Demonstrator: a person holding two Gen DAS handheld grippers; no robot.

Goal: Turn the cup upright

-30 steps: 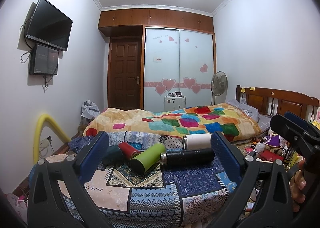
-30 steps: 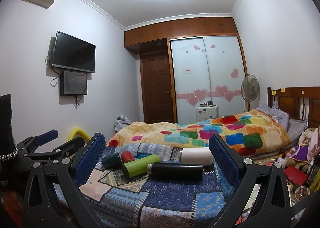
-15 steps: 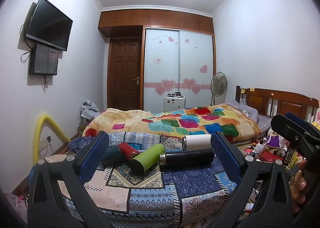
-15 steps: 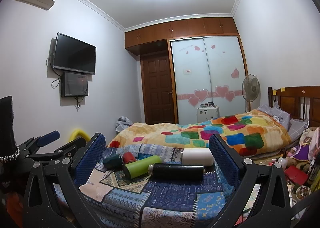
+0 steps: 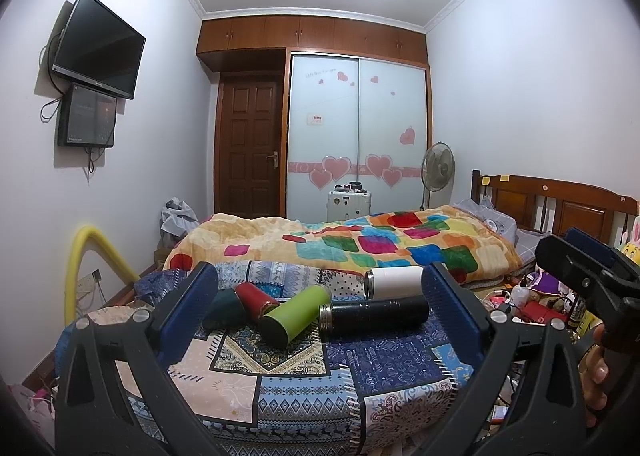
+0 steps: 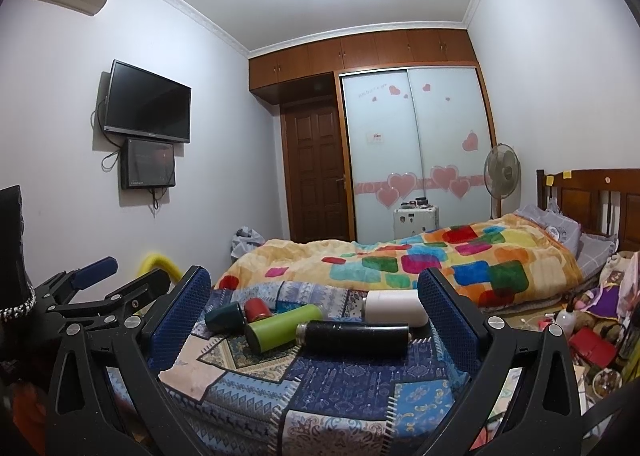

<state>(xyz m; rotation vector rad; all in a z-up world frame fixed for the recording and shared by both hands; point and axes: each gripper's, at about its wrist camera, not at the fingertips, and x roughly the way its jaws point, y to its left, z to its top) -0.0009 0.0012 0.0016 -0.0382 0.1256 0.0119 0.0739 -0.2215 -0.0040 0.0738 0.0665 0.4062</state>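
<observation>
On the patchwork cloth [image 5: 304, 372], five cups [image 5: 372, 312] lie clustered.

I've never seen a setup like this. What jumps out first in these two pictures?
Five cups lie on their sides on a patchwork cloth: black cup, white cup, green cup, red cup, dark teal cup. The open left gripper and right gripper frame them without touching. Behind lies a bright patchwork blanket.

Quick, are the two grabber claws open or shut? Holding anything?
Left gripper: open, holding nothing.
Right gripper: open, holding nothing.
</observation>
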